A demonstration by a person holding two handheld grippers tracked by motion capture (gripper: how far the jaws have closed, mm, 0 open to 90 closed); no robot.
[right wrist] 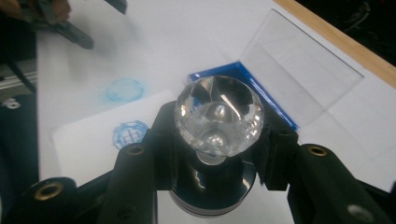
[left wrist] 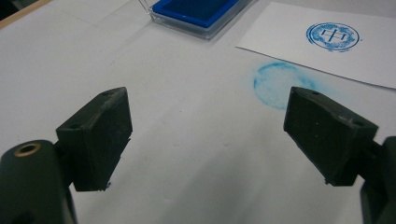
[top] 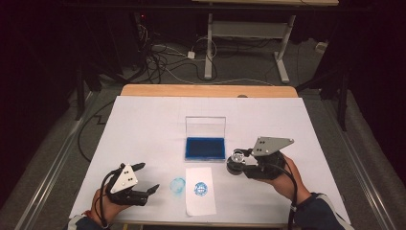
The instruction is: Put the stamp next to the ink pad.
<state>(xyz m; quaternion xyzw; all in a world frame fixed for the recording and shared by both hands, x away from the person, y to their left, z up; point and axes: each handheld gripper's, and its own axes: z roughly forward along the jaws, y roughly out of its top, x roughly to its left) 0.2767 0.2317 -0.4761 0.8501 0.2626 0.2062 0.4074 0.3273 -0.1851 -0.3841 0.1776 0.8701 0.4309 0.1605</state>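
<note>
A round stamp with a clear faceted knob and a black base stands just right of the blue ink pad, whose clear lid is raised. My right gripper is shut on the stamp's black body below the knob. A white paper slip lies in front of the pad, with a blue round print on it. My left gripper rests at the front left, open with nothing between its jaws, pointing toward the slip.
A faint blue ink smudge marks the white table cover left of the slip. The table's wooden far edge shows beyond the cover. Behind it stand another table's legs and cables on the floor.
</note>
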